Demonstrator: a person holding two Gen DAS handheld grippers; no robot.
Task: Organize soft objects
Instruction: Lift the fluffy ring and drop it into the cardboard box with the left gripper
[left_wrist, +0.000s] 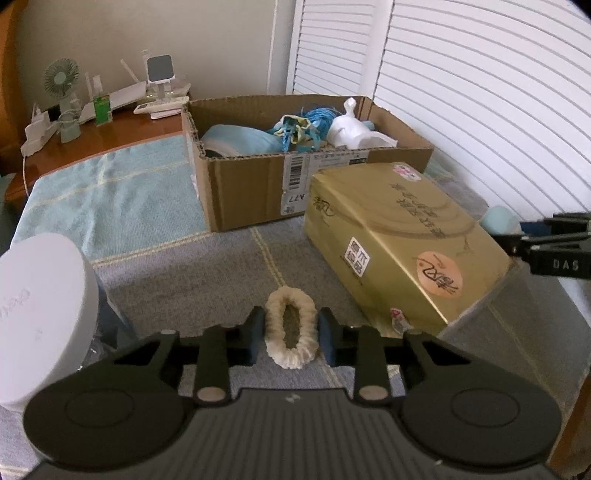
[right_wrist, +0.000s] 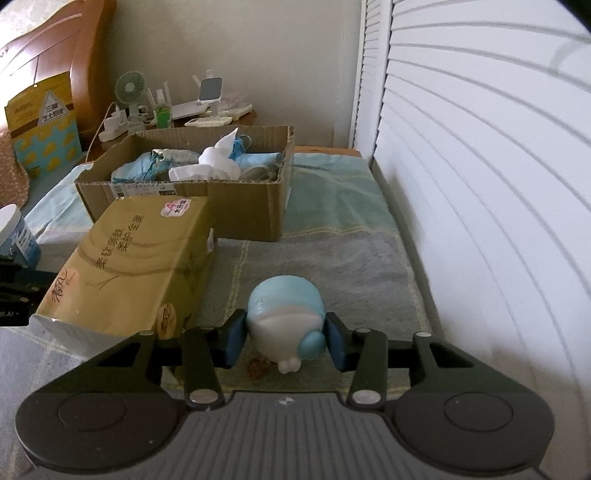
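Left wrist view: the left gripper (left_wrist: 291, 334) is squeezing a cream scrunchie (left_wrist: 290, 332) lying on the bedspread (left_wrist: 184, 280), left of a gold box (left_wrist: 402, 240). Right wrist view: the right gripper (right_wrist: 285, 338) is clamping a blue-and-white toy (right_wrist: 285, 321).

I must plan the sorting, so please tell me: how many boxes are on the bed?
2. The open cardboard box stands at the back, holding soft things. The closed gold box lies in front of it, toward the shutters. Others may be hidden.
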